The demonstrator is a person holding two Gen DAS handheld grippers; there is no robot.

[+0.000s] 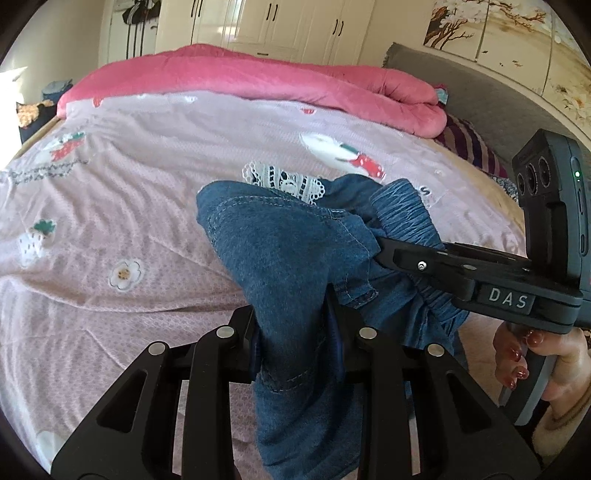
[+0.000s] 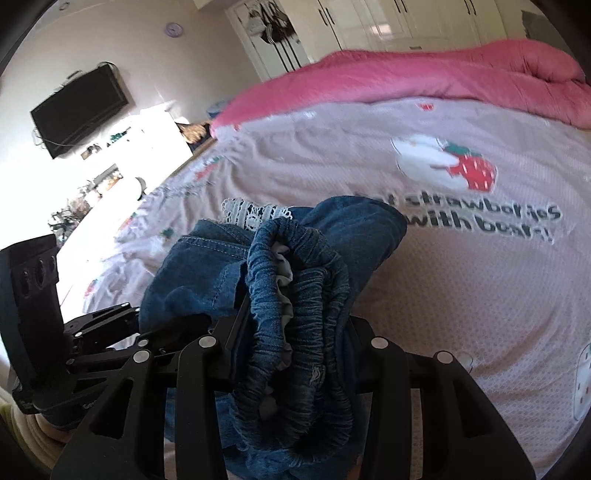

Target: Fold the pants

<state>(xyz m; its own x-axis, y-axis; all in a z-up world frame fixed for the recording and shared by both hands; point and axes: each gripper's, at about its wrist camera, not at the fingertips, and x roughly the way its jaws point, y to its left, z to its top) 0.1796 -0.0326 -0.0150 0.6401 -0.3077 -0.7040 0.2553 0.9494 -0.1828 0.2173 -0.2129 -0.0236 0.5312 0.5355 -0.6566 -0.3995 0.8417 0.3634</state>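
Observation:
A pair of small blue denim pants [image 1: 280, 251] with white lace trim [image 1: 284, 182] hangs bunched between both grippers above the bed. My left gripper [image 1: 295, 332] is shut on a fold of the denim leg, which drapes down past its fingers. In the right wrist view my right gripper [image 2: 295, 332] is shut on the gathered elastic waistband [image 2: 299, 306] of the pants [image 2: 354, 221]. The right gripper's black body [image 1: 461, 273] reaches in from the right of the left view, a hand [image 1: 517, 354] gripping its handle. The left gripper's body [image 2: 96, 332] shows at the lower left of the right view.
A bed with a pale pink strawberry-print sheet [image 1: 140, 177] spreads under the pants. A rolled pink quilt [image 1: 258, 74] lies along its far side, with a striped pillow [image 1: 469, 144] at the right. White wardrobes [image 1: 280, 26] and a wall television [image 2: 79, 107] stand beyond.

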